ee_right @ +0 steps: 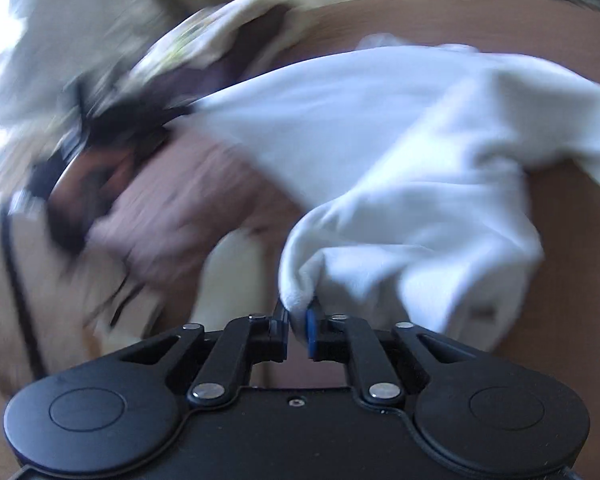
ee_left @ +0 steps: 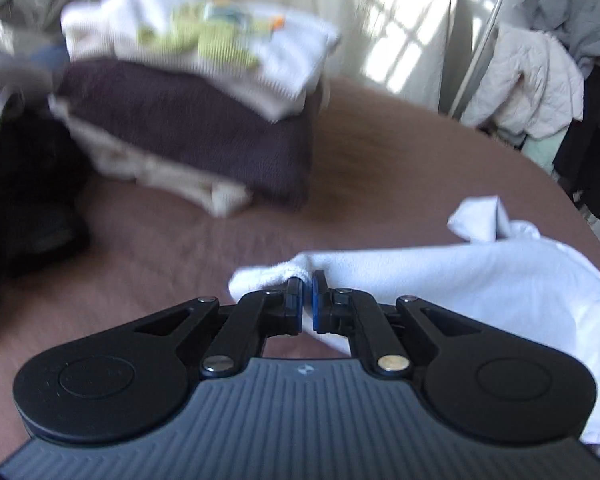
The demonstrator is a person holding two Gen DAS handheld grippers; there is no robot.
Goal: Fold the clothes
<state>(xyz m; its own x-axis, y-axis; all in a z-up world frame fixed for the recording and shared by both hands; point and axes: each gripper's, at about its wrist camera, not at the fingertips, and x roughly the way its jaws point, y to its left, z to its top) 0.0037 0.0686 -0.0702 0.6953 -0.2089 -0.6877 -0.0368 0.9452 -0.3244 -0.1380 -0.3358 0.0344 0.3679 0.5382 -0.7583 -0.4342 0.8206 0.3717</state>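
Observation:
A white garment [ee_left: 480, 280] lies stretched over the brown bed cover [ee_left: 180, 264], running off to the right. My left gripper [ee_left: 307, 280] is shut on a bunched edge of it, with a small tuft sticking out to the left of the fingers. In the right wrist view the same white garment [ee_right: 400, 160] hangs and spreads ahead of my right gripper [ee_right: 298, 312], which is shut on a gathered corner of it. That view is strongly blurred.
A stack of folded clothes [ee_left: 196, 100], white on dark purple on cream, sits at the back left of the bed. A black bag [ee_left: 24, 192] is at the far left. A rack with hanging jackets [ee_left: 540, 80] stands at the right.

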